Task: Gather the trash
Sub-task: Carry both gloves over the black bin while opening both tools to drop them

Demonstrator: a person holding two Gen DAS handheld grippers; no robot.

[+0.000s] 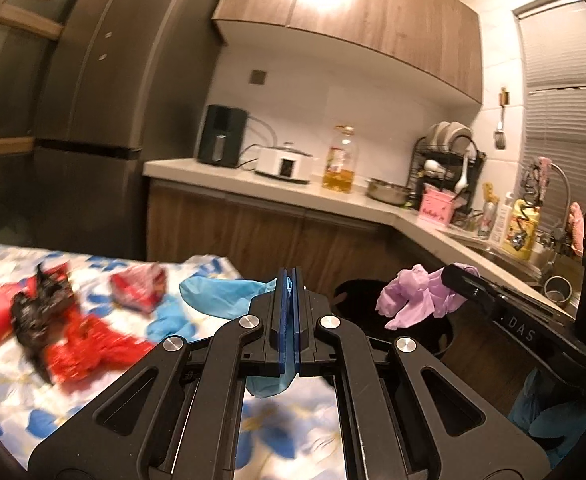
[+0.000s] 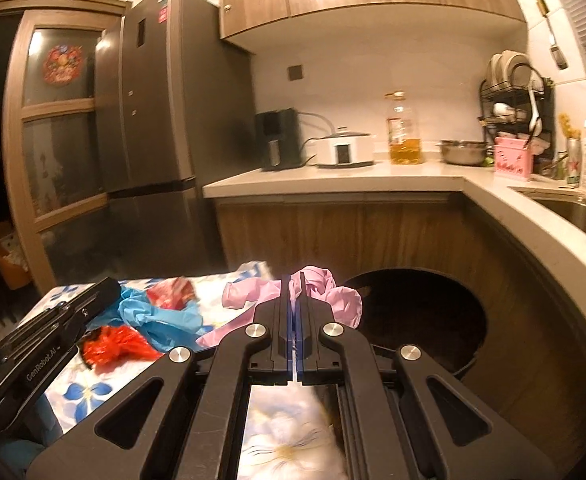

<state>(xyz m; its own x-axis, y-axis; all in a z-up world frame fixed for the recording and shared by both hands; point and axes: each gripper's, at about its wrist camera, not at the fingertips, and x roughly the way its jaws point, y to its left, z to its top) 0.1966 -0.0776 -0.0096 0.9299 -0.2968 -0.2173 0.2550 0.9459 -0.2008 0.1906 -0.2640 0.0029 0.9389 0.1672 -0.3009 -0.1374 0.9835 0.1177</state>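
Observation:
My left gripper (image 1: 290,276) is shut on a blue glove (image 1: 221,294), held above the edge of the floral tablecloth (image 1: 9,392). My right gripper (image 2: 292,280) is shut on a pink glove (image 2: 333,296); it also shows in the left wrist view (image 1: 417,296) just over the black trash bin (image 1: 437,332). The bin (image 2: 421,316) stands on the floor to the right of the table. On the cloth lie red wrappers (image 1: 89,348), a dark crumpled wrapper (image 1: 37,312), a red packet (image 1: 139,286) and another blue glove (image 1: 169,316).
A kitchen counter (image 2: 333,180) runs behind with a black appliance (image 2: 279,140), a white cooker (image 2: 345,150), an oil bottle (image 2: 403,132), a steel bowl (image 2: 463,152) and a dish rack (image 2: 517,96). A sink (image 2: 585,208) is at the right. A fridge (image 2: 157,100) stands at the left.

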